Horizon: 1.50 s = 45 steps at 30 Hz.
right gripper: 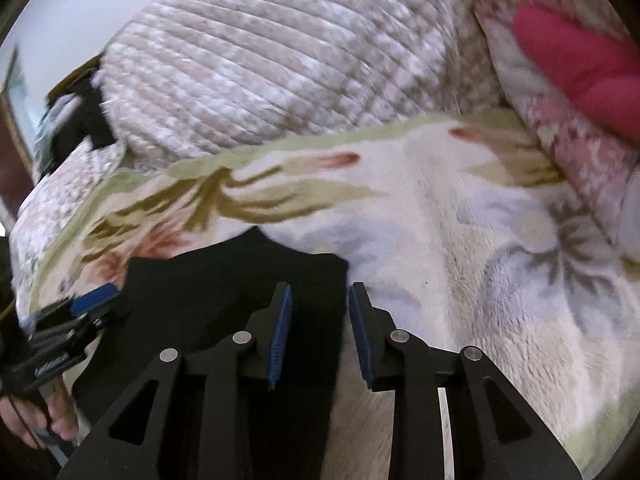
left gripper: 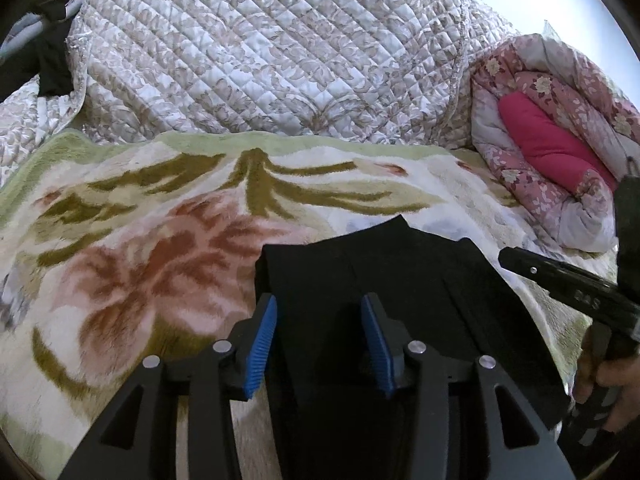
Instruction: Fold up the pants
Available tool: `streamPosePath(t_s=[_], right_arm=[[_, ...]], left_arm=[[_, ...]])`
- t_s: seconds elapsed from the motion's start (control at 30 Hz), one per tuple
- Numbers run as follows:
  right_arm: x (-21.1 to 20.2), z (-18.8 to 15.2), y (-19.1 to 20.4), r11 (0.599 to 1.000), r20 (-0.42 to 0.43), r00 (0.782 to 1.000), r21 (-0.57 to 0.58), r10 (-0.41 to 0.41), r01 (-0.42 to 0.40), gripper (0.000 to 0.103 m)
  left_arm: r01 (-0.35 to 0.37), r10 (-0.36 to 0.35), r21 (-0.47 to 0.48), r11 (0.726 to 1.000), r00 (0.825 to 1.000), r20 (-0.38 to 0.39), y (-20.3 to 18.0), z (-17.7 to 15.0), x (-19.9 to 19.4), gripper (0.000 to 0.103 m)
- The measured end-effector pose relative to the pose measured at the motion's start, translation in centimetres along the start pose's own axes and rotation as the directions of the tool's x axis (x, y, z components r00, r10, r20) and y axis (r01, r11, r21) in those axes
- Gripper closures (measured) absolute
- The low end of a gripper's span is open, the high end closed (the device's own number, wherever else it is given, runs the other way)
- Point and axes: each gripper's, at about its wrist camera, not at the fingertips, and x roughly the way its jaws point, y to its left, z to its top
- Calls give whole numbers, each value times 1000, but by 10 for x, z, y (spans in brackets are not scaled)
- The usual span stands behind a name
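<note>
Black pants (left gripper: 400, 280) lie flat on a floral fleece blanket (left gripper: 140, 240). My left gripper (left gripper: 318, 304) is open, its blue pads over the left part of the pants with nothing between them. My right gripper (right gripper: 320, 294) is open over the pants' right edge (right gripper: 240, 276), empty. The right gripper's body also shows at the right of the left wrist view (left gripper: 560, 280), held in a hand. The left gripper shows at the lower left of the right wrist view (right gripper: 92, 300). The near part of the pants is hidden under the gripper bodies.
A quilted beige-and-white cover (left gripper: 260, 52) is heaped behind the blanket. A rolled pink floral quilt with a magenta lining (left gripper: 552, 148) lies at the right. A dark garment (left gripper: 48, 60) hangs at the far left.
</note>
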Motion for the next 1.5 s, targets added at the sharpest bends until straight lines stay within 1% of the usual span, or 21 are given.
streamPosePath(t_s=[0.07, 0.2, 0.33, 0.4, 0.47, 0.5, 0.67, 0.77, 0.87, 1.0, 1.1, 1.27, 1.5], right_arm=[[-13, -9, 13, 999, 8, 1000, -46, 6, -6, 73], [-27, -31, 30, 996, -6, 999, -85, 38, -38, 73], [-33, -50, 42, 992, -26, 998, -116, 56, -58, 73], [-29, -57, 45, 990, -61, 997, -124, 53, -60, 73], [-23, -62, 45, 989, -81, 996, -139, 37, -48, 73], [-22, -62, 44, 989, -79, 996, -142, 37, -48, 73], [-23, -66, 42, 991, -83, 996, -125, 45, -55, 73], [-23, -68, 44, 990, -81, 996, -137, 31, -41, 73], [-23, -70, 46, 988, -74, 997, -153, 22, -33, 73], [-22, -70, 46, 988, -72, 997, -147, 26, -37, 73], [-22, -70, 47, 986, -67, 998, -163, 12, -23, 73], [-26, -71, 48, 991, -67, 998, -135, -2, -7, 72], [-34, -69, 55, 990, -81, 995, -131, -55, 44, 68]], left_arm=[[1, -2, 8, 1000, 1000, 8, -3, -3, -8, 55], [-2, 2, 23, 1000, 1000, 24, -8, -15, -26, 55], [-7, 7, 17, 1000, 1000, -7, -9, -31, -32, 58], [-16, 17, 13, 1000, 999, -39, -9, -40, -29, 64], [-16, 17, 5, 1000, 999, -37, -10, -45, -31, 65], [-16, 17, 9, 1000, 999, -38, -11, -46, -32, 67], [-43, 44, 26, 999, 999, -26, -14, -51, -33, 69], [-57, 58, 31, 998, 998, -17, -15, -55, -36, 71], [-57, 57, 26, 998, 998, -11, -14, -57, -35, 71], [-55, 56, 18, 998, 998, -10, -13, -58, -35, 71], [-58, 59, 19, 998, 998, -11, -13, -58, -35, 71], [-51, 51, -1, 999, 998, -23, -10, -58, -36, 71], [-43, 41, -33, 999, 998, -50, -8, -55, -46, 72]])
